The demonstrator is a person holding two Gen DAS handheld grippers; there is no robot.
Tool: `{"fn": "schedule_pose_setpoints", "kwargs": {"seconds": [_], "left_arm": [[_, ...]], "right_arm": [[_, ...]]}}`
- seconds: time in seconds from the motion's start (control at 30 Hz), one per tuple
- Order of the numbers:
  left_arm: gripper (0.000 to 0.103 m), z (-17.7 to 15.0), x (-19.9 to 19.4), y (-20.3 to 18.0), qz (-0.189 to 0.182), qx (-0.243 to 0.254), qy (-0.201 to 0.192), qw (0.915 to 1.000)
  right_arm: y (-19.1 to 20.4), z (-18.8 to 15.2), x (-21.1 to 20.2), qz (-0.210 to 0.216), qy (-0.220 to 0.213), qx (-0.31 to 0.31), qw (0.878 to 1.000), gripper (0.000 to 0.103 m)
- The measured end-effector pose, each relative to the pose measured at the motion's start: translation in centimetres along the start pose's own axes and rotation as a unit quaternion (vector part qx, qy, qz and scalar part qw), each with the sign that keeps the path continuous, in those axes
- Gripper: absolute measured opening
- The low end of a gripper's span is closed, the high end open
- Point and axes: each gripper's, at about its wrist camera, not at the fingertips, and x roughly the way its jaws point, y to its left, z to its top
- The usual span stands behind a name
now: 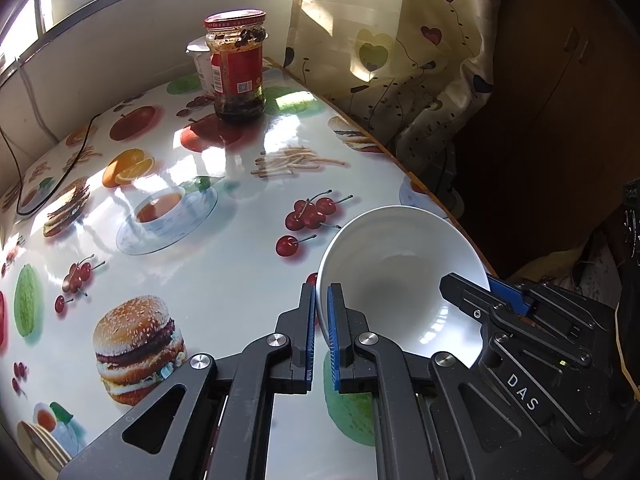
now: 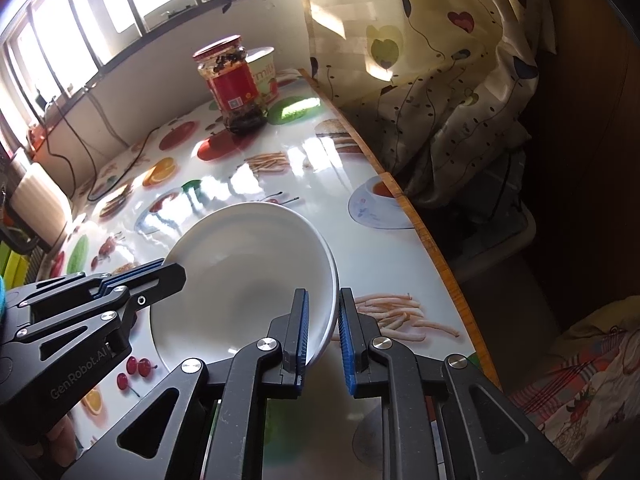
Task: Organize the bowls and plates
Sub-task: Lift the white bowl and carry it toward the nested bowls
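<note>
A white bowl point(image 1: 400, 264) point(image 2: 240, 264) sits near the right edge of a table covered in a glossy food-print cloth point(image 1: 224, 280). In the left wrist view my left gripper point(image 1: 320, 308) is shut on the bowl's left rim, one blue pad inside and one outside. My right gripper point(image 1: 476, 288) reaches over the opposite rim. In the right wrist view the right gripper point(image 2: 322, 320) has the rim between its pads, the inner pad against the bowl's inside and the outer pad close against its wall. The left gripper point(image 2: 160, 272) shows at the bowl's far side. The bowl is empty.
A red-labelled glass jar point(image 1: 238, 68) point(image 2: 234, 80) with a white cup point(image 1: 198, 60) behind it stands at the far end of the table. A patterned curtain point(image 1: 400, 60) hangs along the wooden right edge point(image 2: 432, 248). A black cable point(image 1: 52, 172) lies at far left.
</note>
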Motion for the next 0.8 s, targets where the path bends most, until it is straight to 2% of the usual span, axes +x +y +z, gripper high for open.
{"fn": "schedule_pose_setpoints", "kwargs": {"seconds": [0.27,0.8], "left_arm": [[0.006,0.0,-0.2,0.2,0.001,-0.002,0.001,1.0],[0.005,-0.6,-2.7,0.1,-0.001,-0.007,-0.018,0.9998]], "right_arm": [[0.2,0.0,0.0,-0.009,0.002,0.002,1.0,0.013],[0.7,-0.3,-2.4,0.003,-0.015,0.01,1.0,0.01]]}}
